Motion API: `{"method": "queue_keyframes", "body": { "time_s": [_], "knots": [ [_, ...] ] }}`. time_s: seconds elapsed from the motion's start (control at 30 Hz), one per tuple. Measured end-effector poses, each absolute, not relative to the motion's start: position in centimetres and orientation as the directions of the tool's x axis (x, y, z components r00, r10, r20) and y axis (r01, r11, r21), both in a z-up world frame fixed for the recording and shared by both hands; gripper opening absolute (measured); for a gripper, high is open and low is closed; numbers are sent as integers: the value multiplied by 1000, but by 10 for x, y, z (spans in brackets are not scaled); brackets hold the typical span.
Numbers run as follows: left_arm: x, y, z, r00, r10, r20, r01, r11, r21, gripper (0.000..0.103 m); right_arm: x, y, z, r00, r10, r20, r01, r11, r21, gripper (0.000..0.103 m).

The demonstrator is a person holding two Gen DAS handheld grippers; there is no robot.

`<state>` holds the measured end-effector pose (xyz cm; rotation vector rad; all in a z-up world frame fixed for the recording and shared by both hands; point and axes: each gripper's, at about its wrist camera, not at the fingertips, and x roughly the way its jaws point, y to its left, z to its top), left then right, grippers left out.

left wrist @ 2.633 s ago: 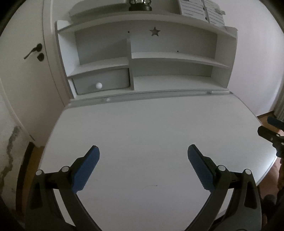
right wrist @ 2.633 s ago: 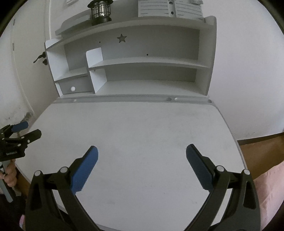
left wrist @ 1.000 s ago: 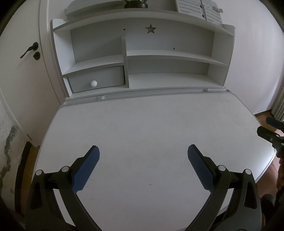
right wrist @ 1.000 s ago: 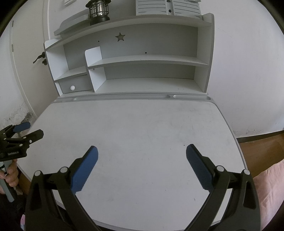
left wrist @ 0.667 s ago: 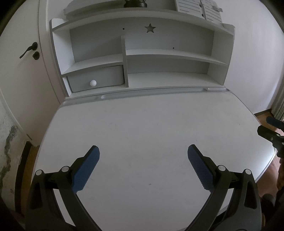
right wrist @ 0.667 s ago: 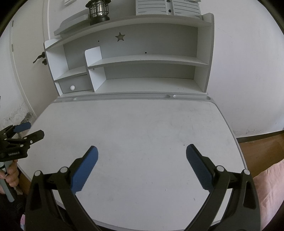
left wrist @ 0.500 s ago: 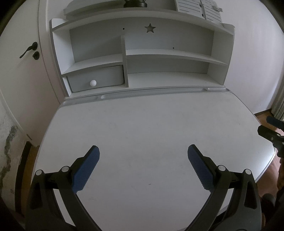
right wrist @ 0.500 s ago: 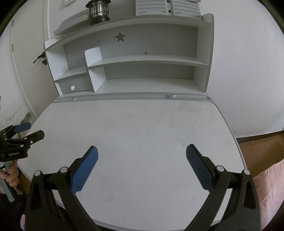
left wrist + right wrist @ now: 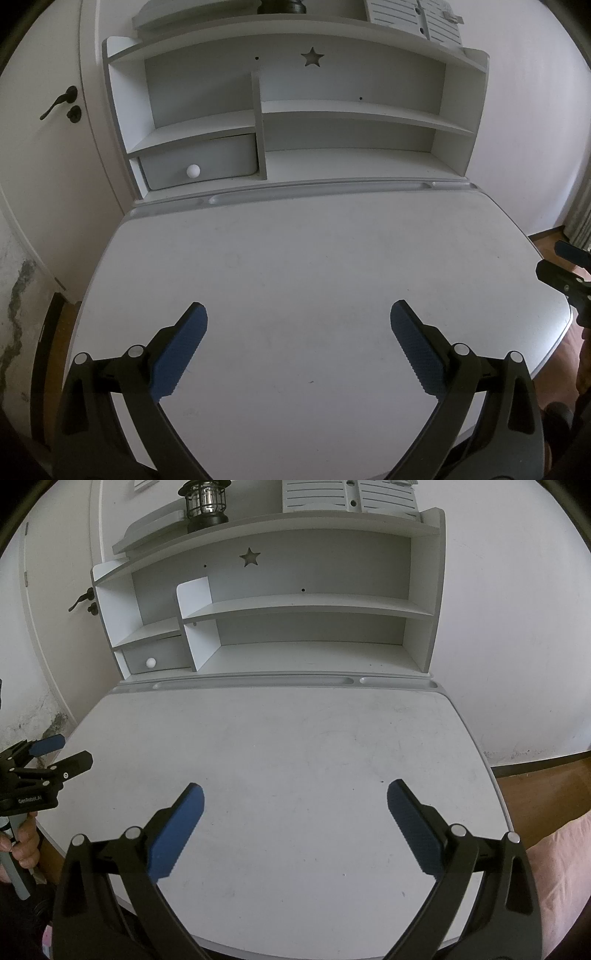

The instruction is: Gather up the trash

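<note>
No trash shows in either view. My left gripper (image 9: 297, 314) is open and empty over the near part of the white desk top (image 9: 295, 258); it also shows at the left edge of the right wrist view (image 9: 68, 753). My right gripper (image 9: 295, 794) is open and empty over the desk top (image 9: 288, 738); its tips show at the right edge of the left wrist view (image 9: 557, 262).
A white shelf unit (image 9: 295, 110) stands at the back of the desk, with a small drawer (image 9: 199, 162) at its lower left and a lantern (image 9: 205, 502) on top. A door (image 9: 44, 110) is at the left. Wood floor (image 9: 546, 786) lies to the right.
Both grippers have drawn back slightly from the shelf unit since 2.6 s ago. Over the last second nothing has visibly moved.
</note>
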<state>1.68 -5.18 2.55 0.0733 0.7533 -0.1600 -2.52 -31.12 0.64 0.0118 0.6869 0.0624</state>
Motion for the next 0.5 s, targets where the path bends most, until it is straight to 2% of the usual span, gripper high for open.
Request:
{"method": "queue_keyframes", "body": {
  "time_s": [0.5],
  "knots": [
    [19, -52, 21, 706, -119, -698, 174, 985, 9, 96, -25, -311, 7, 771, 62, -634, -55, 998, 32, 96]
  ]
}}
